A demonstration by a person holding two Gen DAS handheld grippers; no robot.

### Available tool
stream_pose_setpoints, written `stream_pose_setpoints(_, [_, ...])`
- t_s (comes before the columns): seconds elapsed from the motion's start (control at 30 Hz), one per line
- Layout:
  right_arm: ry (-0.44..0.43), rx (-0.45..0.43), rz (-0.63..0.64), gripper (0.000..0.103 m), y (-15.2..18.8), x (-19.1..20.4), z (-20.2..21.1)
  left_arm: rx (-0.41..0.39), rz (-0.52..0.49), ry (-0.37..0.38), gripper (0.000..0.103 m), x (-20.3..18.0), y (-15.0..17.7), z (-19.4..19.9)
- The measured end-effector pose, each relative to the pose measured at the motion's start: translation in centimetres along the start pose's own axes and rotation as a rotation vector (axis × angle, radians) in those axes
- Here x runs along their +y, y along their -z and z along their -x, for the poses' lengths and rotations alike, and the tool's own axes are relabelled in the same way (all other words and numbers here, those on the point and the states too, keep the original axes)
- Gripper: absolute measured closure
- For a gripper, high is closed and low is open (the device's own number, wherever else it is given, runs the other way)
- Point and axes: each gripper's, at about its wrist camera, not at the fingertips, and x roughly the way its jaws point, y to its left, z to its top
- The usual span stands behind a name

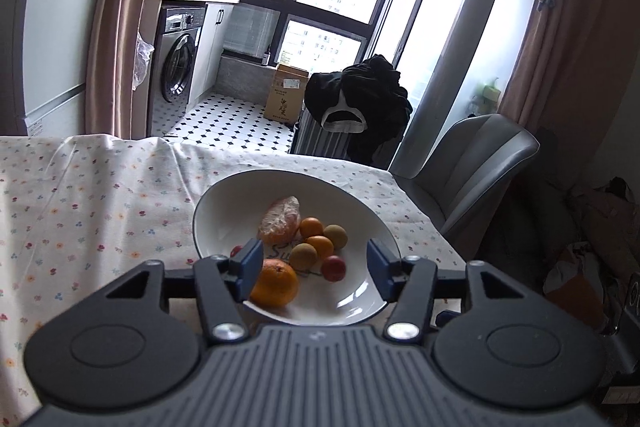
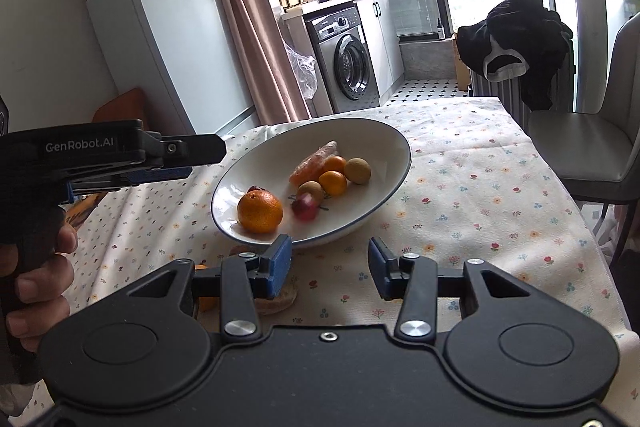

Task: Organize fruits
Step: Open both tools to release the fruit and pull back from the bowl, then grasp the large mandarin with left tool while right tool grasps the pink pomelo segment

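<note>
In the white, blue-rimmed ceramic bowl (image 2: 390, 163) near the bench's far right corner, the round, firm large orange mandarin (image 2: 260, 211) suits a gentle mid-body grip, both left tongs (image 1: 315, 269) and right tongs (image 2: 330, 263) parted, empty.

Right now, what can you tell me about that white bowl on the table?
The white bowl is wide and shallow, glossy like glazed ceramic, with a thin dark line round its rim and some dark lettering inside. It sits upright on the flowered tablecloth. It holds a large orange, two smaller oranges, two brownish round fruits, reddish fruit and a plastic-wrapped orange piece. No gripper touches it.
</note>
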Motion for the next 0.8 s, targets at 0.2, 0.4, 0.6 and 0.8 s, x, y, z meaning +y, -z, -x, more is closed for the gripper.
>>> stream_pose_setpoints(0.2, [-0.011,0.005,-0.006,0.058,0.3,0.2,-0.3,0.021,0.003,-0.033,0.039,1.0,0.8,0.7])
stream_pose_setpoints(0.4, [-0.013,0.006,-0.007,0.051,0.4,0.4,-0.3,0.047,0.028,-0.043,0.039,2.0,1.8,1.0])
stream_pose_setpoints(0.6, [-0.011,0.003,-0.011,0.038,0.6,0.2,-0.3,0.075,0.031,-0.051,0.039,2.5,2.9,1.1])
stream_pose_setpoints(0.8, [-0.015,-0.021,-0.002,0.016,0.8,0.2,0.1,0.101,0.048,-0.055,0.038,3.0,3.5,1.2])
